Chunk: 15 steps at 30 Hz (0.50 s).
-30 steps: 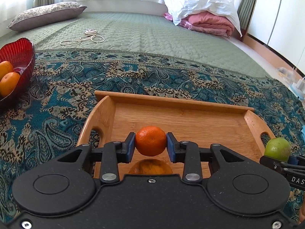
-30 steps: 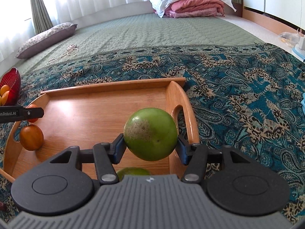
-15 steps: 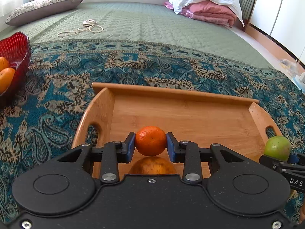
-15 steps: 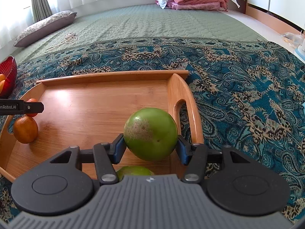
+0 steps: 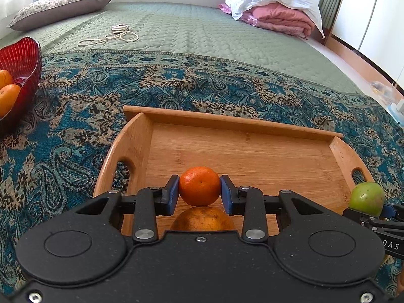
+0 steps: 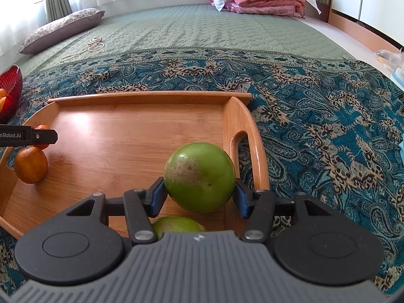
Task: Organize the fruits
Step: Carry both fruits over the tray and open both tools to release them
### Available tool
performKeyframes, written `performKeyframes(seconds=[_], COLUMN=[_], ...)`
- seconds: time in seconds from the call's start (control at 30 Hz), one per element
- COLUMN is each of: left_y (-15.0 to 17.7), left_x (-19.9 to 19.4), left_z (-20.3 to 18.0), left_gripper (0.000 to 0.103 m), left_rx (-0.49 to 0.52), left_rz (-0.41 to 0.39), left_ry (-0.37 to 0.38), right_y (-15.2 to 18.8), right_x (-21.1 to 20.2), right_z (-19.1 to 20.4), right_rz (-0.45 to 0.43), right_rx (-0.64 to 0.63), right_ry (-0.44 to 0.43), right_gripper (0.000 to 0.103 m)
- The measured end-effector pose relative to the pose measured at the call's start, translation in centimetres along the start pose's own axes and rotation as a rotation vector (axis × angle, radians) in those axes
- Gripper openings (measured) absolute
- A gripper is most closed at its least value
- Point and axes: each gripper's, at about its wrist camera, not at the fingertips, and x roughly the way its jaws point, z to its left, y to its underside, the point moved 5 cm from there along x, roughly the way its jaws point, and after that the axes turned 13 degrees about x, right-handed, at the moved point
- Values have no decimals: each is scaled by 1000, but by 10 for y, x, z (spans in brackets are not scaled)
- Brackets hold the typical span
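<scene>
I see a bed with a green quilted cover (image 5: 202, 38), and over its near part lies a blue paisley cloth (image 6: 328, 126). At the far end there are a pillow (image 5: 60, 7) and folded pink bedding (image 6: 265, 3) under a white pillow, with curtains behind. On the cloth stands one wooden tray (image 5: 252, 151) with handle cut-outs.

I count two green fruits and two oranges at the tray. My left gripper (image 5: 199, 192) pinches a small orange (image 5: 199, 185) between its blue pads, above the tray's near left part; a second orange (image 6: 30, 164) lies on the tray just below it. My right gripper (image 6: 199, 194) pinches a green fruit (image 6: 199, 176) above the tray's right end, near the handle; another green fruit (image 6: 176, 223) lies under it.

Only the left view shows well the red bowl (image 5: 22, 58) left of the tray, holding two more oranges, and a white cord (image 5: 113, 35) on the quilt. Only the right view shows the second green fruit.
</scene>
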Motion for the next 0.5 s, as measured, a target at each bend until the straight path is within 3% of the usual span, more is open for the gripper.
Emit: performKeyframes(seconds=[0.5], left_y=[5], left_x=[-1], left_z=[5], left_gripper=[33], left_rx=[-2], left_rz=[2], left_ry=[-13], right_y=[2], right_x=[-1], right_z=[2], right_rz=[-5], right_rx=[-16], right_ry=[12], right_gripper=[59])
